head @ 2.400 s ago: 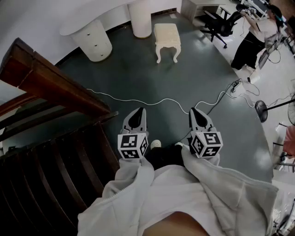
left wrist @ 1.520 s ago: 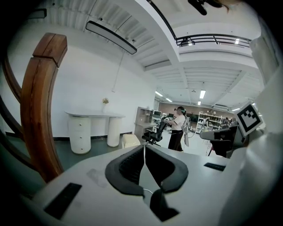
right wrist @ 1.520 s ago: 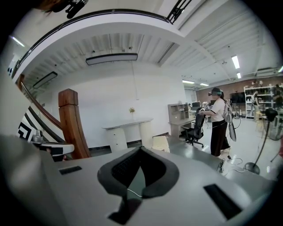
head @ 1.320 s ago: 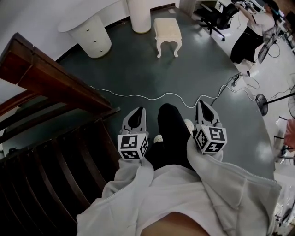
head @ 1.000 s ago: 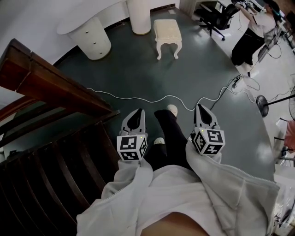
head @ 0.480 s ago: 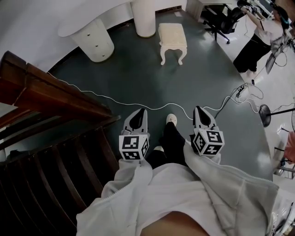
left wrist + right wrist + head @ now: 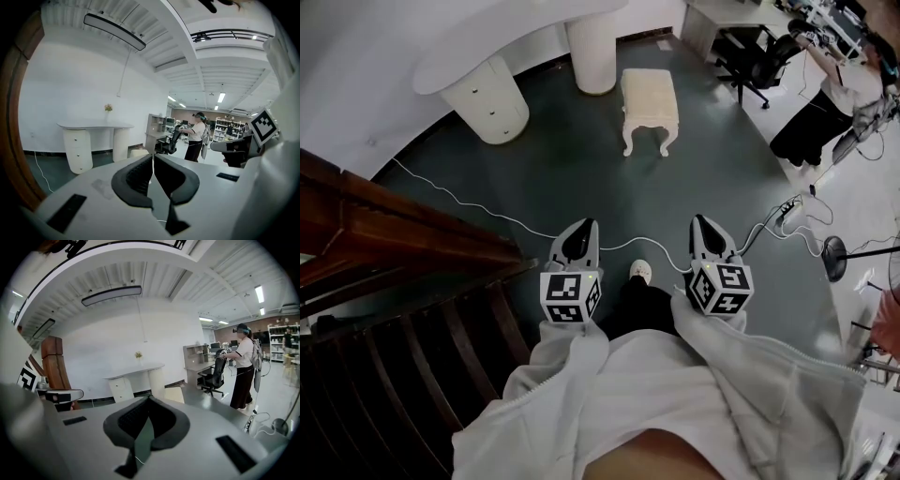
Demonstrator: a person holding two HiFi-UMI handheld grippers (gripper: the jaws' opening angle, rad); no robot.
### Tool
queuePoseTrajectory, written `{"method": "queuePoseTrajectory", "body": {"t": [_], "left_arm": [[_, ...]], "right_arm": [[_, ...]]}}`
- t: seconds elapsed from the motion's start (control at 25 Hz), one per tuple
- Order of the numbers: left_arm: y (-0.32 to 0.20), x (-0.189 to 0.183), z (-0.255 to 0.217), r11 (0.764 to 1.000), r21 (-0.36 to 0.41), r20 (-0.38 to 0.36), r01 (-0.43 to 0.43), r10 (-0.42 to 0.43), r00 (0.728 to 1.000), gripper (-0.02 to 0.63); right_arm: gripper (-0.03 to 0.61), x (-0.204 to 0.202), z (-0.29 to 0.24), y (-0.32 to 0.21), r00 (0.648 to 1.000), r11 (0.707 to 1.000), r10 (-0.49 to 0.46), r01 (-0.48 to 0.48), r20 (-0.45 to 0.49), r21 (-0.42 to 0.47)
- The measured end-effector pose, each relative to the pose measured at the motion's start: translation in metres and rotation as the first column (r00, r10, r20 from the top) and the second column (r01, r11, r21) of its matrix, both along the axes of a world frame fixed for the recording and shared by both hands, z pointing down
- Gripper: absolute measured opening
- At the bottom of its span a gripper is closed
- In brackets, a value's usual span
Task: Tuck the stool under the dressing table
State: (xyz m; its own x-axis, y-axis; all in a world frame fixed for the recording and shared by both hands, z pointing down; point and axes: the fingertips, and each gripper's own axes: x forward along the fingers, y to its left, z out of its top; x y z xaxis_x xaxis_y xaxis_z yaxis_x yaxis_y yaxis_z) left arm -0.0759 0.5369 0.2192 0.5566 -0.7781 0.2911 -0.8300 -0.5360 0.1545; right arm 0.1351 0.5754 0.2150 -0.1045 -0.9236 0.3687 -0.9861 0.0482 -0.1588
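Standing out on the dark floor, the cream stool (image 7: 649, 94) is not yet tucked in. It sits just beside the dressing table (image 7: 502, 47), off the end pedestal on the right of the head view rather than in front of the knee gap between the two pedestals.

A white cable (image 7: 459, 202) trails across the floor, farther out from the dressing table than the stool, between it and the person. The left hand-held gripper (image 7: 585, 228) and right hand-held gripper (image 7: 701, 223) are farther out again, well apart from the stool. Each has its jaws pressed together with nothing between them.

I'd judge this to be the approach, with the whole tuck still to do. The cable is the first hazard, because a shoe (image 7: 640, 272) stepping toward the dressing table could snag it. The stool would also strike the pedestal if it were shoved straight in from where it stands. A push applied high on the seat might rock it on its curved legs.
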Motion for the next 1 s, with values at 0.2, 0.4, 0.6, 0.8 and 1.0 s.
{"method": "queuePoseTrajectory", "body": {"t": [0.2, 0.4, 0.6, 0.8, 1.0], "left_arm": [[-0.037, 0.019, 0.001, 1.0, 0.0, -0.006, 0.014, -0.014, 1.0, 0.023], [-0.064, 0.037, 0.0, 1.0, 0.008, -0.002, 0.025, -0.025, 1.0, 0.023], [-0.088, 0.044, 0.003, 0.999, -0.001, 0.006, 0.048, -0.048, 0.999, 0.023], [-0.1, 0.055, 0.008, 0.999, -0.002, 0.017, 0.044, -0.044, 0.999, 0.023], [-0.1, 0.061, 0.01, 0.999, -0.006, 0.036, 0.04, -0.04, 0.999, 0.023]], "right_arm": [[0.049, 0.021, 0.001, -0.037, 1.0, 1.0, -0.011, 0.011, -0.001, -0.003], [0.049, 0.038, 0.003, -0.069, 1.0, 1.0, -0.03, 0.03, 0.009, -0.005], [0.049, 0.045, 0.008, -0.096, 0.998, 0.998, -0.056, 0.057, 0.02, -0.016], [0.049, 0.054, 0.017, -0.11, 0.998, 0.998, -0.06, 0.061, 0.033, -0.026], [0.049, 0.057, 0.025, -0.114, 0.997, 0.997, -0.064, 0.066, 0.048, -0.043]]}}
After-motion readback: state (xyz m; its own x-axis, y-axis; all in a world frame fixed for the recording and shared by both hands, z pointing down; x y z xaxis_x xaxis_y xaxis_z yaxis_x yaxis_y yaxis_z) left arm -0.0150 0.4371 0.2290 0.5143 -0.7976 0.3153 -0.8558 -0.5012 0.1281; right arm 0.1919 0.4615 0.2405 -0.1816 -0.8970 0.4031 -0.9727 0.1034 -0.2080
